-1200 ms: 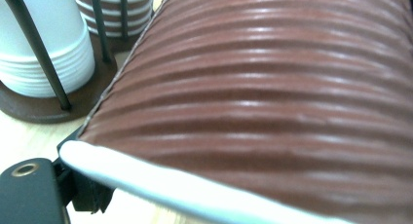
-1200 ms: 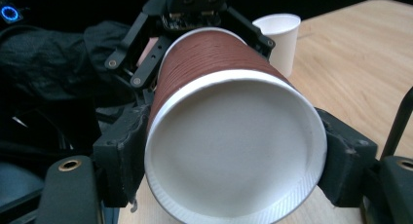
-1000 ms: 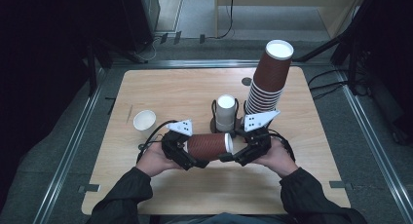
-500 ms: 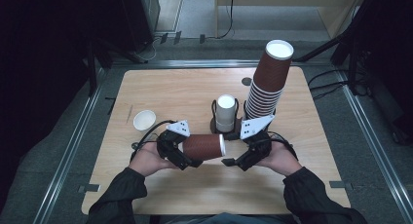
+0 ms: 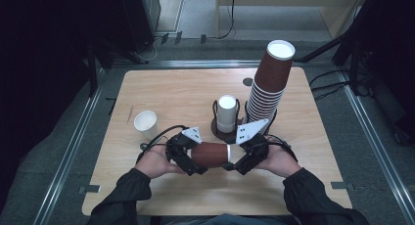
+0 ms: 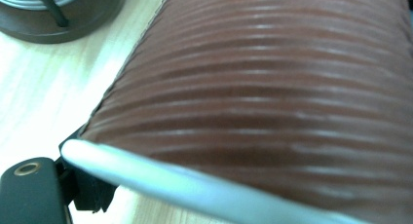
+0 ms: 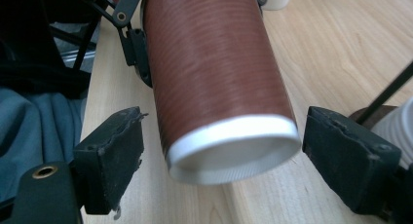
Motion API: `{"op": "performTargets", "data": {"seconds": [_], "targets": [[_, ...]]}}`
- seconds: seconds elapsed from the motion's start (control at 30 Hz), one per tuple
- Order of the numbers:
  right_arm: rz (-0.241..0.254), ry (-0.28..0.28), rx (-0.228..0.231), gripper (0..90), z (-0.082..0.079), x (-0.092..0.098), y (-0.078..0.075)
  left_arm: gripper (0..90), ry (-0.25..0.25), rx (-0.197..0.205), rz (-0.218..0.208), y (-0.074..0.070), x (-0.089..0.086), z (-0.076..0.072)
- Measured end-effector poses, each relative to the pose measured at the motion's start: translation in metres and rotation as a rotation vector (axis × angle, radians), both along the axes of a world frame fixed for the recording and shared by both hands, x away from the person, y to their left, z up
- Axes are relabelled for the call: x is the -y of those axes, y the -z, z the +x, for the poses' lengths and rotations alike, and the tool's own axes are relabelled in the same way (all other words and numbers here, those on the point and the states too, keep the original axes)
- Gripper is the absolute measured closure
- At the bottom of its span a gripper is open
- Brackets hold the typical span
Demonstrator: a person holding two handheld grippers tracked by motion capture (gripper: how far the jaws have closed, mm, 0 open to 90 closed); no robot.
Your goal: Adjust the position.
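Currently mid-handoff, by my read. The brown cup [image 5: 210,154] lies on its side just above the table [image 5: 171,93], spanning the gap between the two grippers. The left gripper [image 5: 192,157] is clamped on it: in the left gripper view the cup's [image 6: 272,87] ribbed wall runs close past the one finger [image 6: 29,195] that shows, white rolled rim right beside it; the other finger is hidden behind the cup. The right gripper [image 5: 234,160] has just been opening its jaws. In the right gripper view the cup's [image 7: 214,78] white-edged end sits between its fingers [image 7: 114,156], clear gap on both sides, no pad contact. So all the load is on the left side. Done so far: one cup is off on its own and up in a grip. Left, as I judge it: right gripper either re-grips or clears off, then the cup needs turning upright and setting down. Where it goes I can't tell. Beyond the fingers, away from the person, a white cup [image 5: 226,112] sits in a wire holder [image 5: 215,129], with the brown cup stack [image 5: 269,88] beside it past the right fingers. Another white cup [image 5: 146,123] stands on the wood beyond the left fingers, well apart. None of those is touched.
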State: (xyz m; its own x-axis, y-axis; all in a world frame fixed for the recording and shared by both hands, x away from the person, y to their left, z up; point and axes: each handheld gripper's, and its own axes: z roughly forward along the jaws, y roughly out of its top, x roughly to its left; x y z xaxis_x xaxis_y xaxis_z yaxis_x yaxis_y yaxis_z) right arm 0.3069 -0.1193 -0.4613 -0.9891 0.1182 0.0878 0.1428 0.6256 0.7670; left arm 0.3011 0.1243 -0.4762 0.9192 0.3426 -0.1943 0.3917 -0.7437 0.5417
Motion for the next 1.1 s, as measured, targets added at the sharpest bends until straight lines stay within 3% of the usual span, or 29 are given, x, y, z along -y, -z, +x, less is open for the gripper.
{"op": "performTargets", "data": {"seconds": [0.5, 0.7, 0.8, 0.93, 1.1], "targets": [[-0.115, -0.076, 0.019, 17.6, -0.008, -0.024, 0.015, 7.9, 0.045, -0.011, 0.055, 0.004, 0.016, -0.005], [-0.138, -0.085, 0.030, 20.9, -0.009, -0.027, 0.017, 7.2, 0.050, -0.021, 0.073, 0.004, 0.018, -0.006], [-0.127, -0.088, 0.034, 20.9, -0.010, -0.026, 0.015, 6.1, 0.059, -0.019, 0.048, 0.003, 0.016, -0.006], [-0.108, -0.090, 0.033, 20.9, -0.008, -0.022, 0.011, 1.7, 0.057, 0.012, 0.008, 0.000, 0.010, -0.007], [-0.072, -0.068, 0.027, 20.8, -0.004, -0.013, 0.006, 0.9, 0.025, 0.015, -0.024, -0.003, 0.002, -0.004]]}}
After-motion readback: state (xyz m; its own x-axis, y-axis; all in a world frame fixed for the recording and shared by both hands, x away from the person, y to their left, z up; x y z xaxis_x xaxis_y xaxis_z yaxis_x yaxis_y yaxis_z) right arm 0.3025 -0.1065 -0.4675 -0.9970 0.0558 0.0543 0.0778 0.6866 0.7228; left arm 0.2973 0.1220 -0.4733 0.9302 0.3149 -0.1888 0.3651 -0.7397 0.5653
